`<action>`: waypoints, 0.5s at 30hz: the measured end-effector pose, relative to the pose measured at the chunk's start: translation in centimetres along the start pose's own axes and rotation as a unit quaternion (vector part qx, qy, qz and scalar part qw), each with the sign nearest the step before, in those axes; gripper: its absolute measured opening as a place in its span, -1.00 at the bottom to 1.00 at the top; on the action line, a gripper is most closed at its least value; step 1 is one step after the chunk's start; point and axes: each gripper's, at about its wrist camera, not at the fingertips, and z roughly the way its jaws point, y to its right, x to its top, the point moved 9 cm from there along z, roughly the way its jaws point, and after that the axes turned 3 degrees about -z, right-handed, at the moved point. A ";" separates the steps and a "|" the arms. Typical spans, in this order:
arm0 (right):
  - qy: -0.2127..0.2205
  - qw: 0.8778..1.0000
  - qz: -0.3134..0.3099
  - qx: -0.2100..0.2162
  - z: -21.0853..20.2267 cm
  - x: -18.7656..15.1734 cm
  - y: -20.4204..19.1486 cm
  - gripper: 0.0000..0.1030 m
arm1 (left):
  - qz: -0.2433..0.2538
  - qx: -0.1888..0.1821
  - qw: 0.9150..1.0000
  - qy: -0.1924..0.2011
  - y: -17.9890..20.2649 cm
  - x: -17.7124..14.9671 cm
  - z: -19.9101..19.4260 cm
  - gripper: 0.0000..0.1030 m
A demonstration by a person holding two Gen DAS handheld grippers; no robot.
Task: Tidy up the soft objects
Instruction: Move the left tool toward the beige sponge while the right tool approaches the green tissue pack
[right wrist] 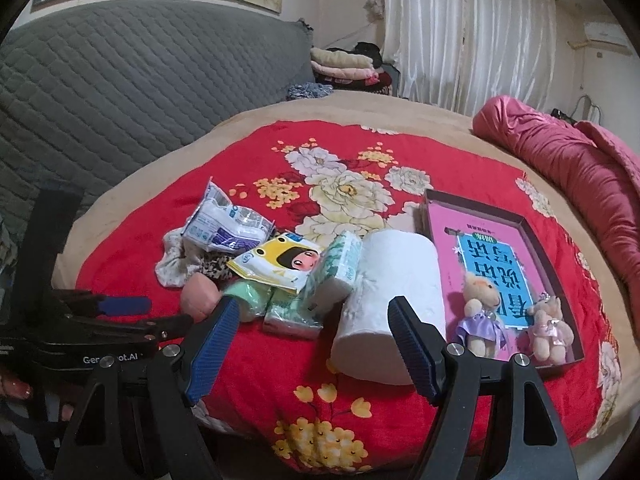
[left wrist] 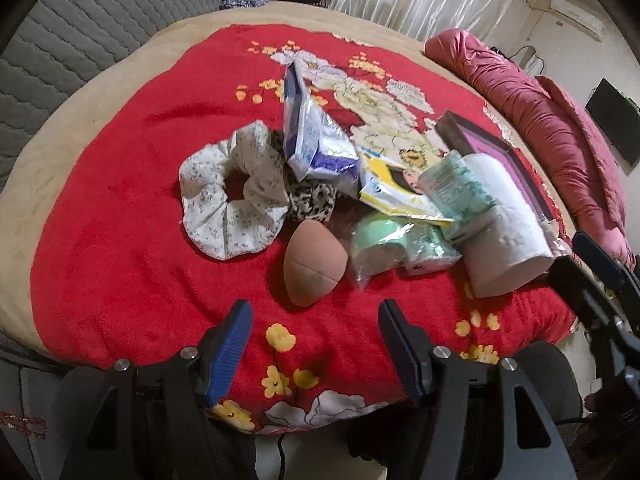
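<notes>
On the red flowered blanket (left wrist: pixel 120 280) lies a heap of soft things. My left gripper (left wrist: pixel 314 306) is open, just short of a pink egg-shaped sponge (left wrist: pixel 310 264). Behind the sponge are a white floral scrunchie (left wrist: pixel 230 204), a leopard scrunchie (left wrist: pixel 310 200), a blue-white pack (left wrist: pixel 312 136), a yellow tissue pack (left wrist: pixel 396 188) and green tissue packs (left wrist: pixel 428 248). My right gripper (right wrist: pixel 313 306) is open above the blanket, with a white toilet roll (right wrist: pixel 388 292) just beyond its right finger. A pink-lined box (right wrist: pixel 500 216) holds two small teddy bears (right wrist: pixel 480 312).
A rolled pink quilt (right wrist: pixel 560 160) lies along the bed's right side. A grey quilted headboard (right wrist: pixel 120 80) stands at the back left, with folded clothes (right wrist: pixel 344 64) beside it. The left gripper (right wrist: pixel 170 313) shows at the left of the right wrist view.
</notes>
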 end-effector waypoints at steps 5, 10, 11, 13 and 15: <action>-0.004 1.000 0.009 -0.002 0.5 -0.1 0.5 0.51 | 0.007 0.011 1.000 0.002 -0.4 0.2 1.1 0.26; -0.005 1.000 0.012 -0.006 0.7 -0.2 0.9 0.51 | -0.014 -0.008 1.000 0.009 -0.8 0.8 1.7 0.26; -0.005 1.000 0.013 -0.007 0.7 -0.2 1.0 0.51 | -0.012 -0.007 1.000 0.008 -0.9 1.0 1.9 0.25; -0.006 1.000 0.014 -0.009 0.8 -0.3 1.1 0.51 | -0.007 0.000 1.000 0.006 -0.9 1.1 2.3 0.19; -0.007 1.000 0.014 -0.011 0.9 -0.3 1.2 0.51 | -0.002 0.002 1.000 0.002 -0.8 1.0 2.6 0.14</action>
